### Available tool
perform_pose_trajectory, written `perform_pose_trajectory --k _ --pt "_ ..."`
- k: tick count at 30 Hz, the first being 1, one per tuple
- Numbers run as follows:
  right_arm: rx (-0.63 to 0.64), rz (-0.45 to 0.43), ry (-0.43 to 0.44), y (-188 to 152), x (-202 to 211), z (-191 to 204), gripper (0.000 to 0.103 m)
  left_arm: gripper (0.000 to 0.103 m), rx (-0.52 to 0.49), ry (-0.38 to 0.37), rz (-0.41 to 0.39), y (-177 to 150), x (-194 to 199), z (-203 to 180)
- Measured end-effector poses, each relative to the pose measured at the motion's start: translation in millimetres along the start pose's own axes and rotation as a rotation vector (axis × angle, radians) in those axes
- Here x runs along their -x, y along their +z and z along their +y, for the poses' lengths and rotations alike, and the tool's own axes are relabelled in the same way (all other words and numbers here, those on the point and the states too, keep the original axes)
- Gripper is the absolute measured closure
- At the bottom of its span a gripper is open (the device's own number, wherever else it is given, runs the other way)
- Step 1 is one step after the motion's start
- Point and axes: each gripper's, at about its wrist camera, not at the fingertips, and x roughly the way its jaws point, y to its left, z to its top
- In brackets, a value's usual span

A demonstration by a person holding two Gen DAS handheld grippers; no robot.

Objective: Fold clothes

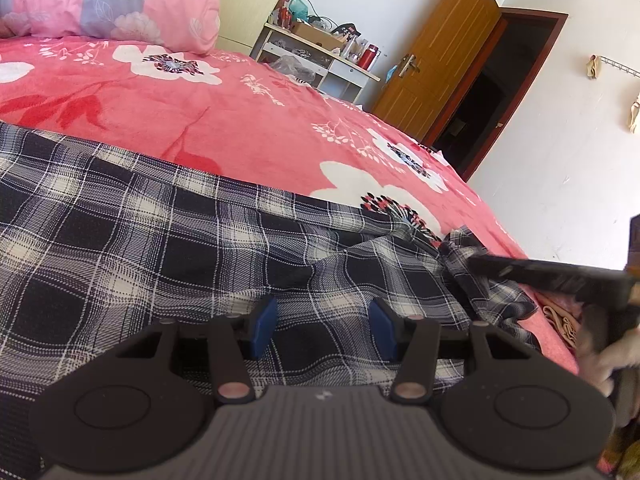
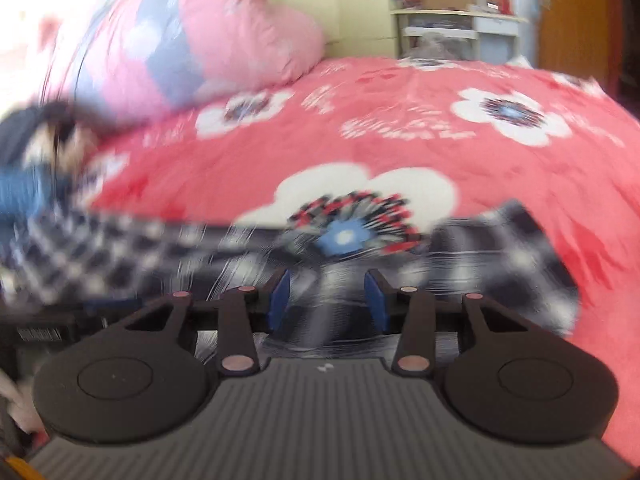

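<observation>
We see the left gripper [image 1: 323, 330] and the right gripper [image 2: 329, 300] both spread wide, gripping nothing, over the plaid shirt [image 1: 160, 248] on the bed [image 1: 248, 120].

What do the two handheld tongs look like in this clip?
Both match: the left tongs and right tongs have black linkage arms, blue finger pads, copper-coloured pivot pins, two round black discs and a ribbed grey body. No cables or sleeves show.

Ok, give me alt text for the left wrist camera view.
The open left gripper hovers just over a navy-and-white plaid garment spread on a red floral bedspread. A pink pillow lies at the head; a wooden door stands open behind.
</observation>
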Motion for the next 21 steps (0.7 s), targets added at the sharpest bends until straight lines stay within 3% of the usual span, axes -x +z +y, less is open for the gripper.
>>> perform_pose_trajectory --k 2,3,4,6,12,21 --pt "0.093 0.016 -0.060 -4.6 -7.9 17.3 0.066 0.051 0.003 -0.002 -0.001 0.1 0.1 0.2" --pt "0.059 -0.012 -0.049 -6.1 0.8 12.0 0.086 0.051 0.004 -0.004 -0.001 0.1 0.2 0.2" --pt "0.025 -0.039 -0.038 -7.6 9.6 6.6 0.097 0.051 0.006 -0.005 -0.002 0.1 0.3 0.5" --pt "-0.043 -0.094 -0.015 -10.7 27.1 -4.2 0.100 0.051 0.009 -0.007 -0.002 0.3 0.2 1.5" --pt "-0.231 -0.242 0.044 -19.6 74.8 -33.7 0.100 0.051 0.011 -0.008 -0.001 0.5 0.5 2.8" --pt "-0.176 -0.139 -0.038 -25.0 54.8 -26.2 0.092 0.051 0.013 -0.010 -0.002 0.4 0.2 3.1"
